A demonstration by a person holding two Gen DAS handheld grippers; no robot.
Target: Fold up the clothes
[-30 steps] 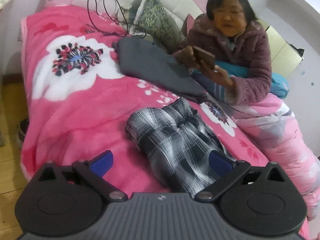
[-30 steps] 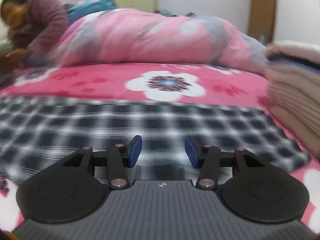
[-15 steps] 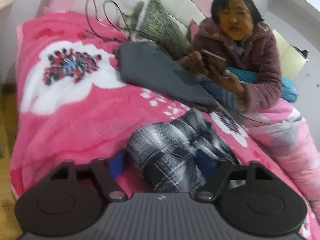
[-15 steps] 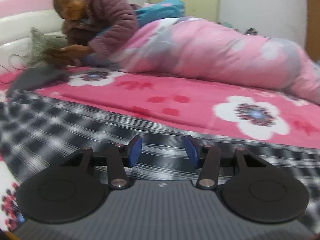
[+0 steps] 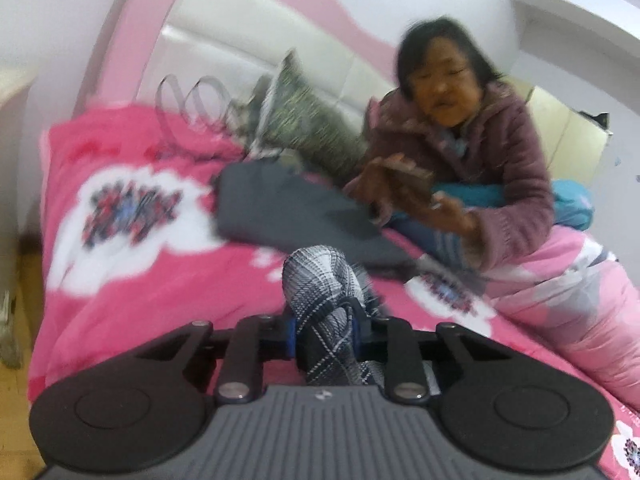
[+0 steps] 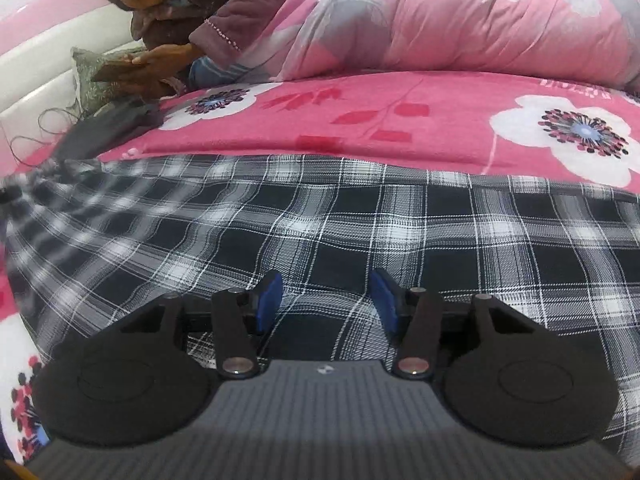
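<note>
A black-and-white plaid garment (image 6: 360,224) lies spread across the pink flowered bed cover (image 6: 380,120). In the left wrist view, a bunched end of the plaid garment (image 5: 320,280) rises between the blue pads, and my left gripper (image 5: 323,330) is shut on it. My right gripper (image 6: 325,298) hovers low over the flat middle of the garment, open, with nothing between its fingers. At the far left of the right wrist view the garment is pulled up into a blurred peak.
A person in a purple jacket (image 5: 480,160) reclines at the head of the bed holding a phone (image 5: 404,184). A dark grey folded cloth (image 5: 288,208), a patterned pillow (image 5: 308,120) and a cable (image 5: 188,96) lie near the headboard. A pink quilt (image 6: 460,16) is heaped along the far side.
My left gripper has closed from wide open onto the bunched end of the plaid garment and lifted it. My right gripper swung left over the garment, staying open.
</note>
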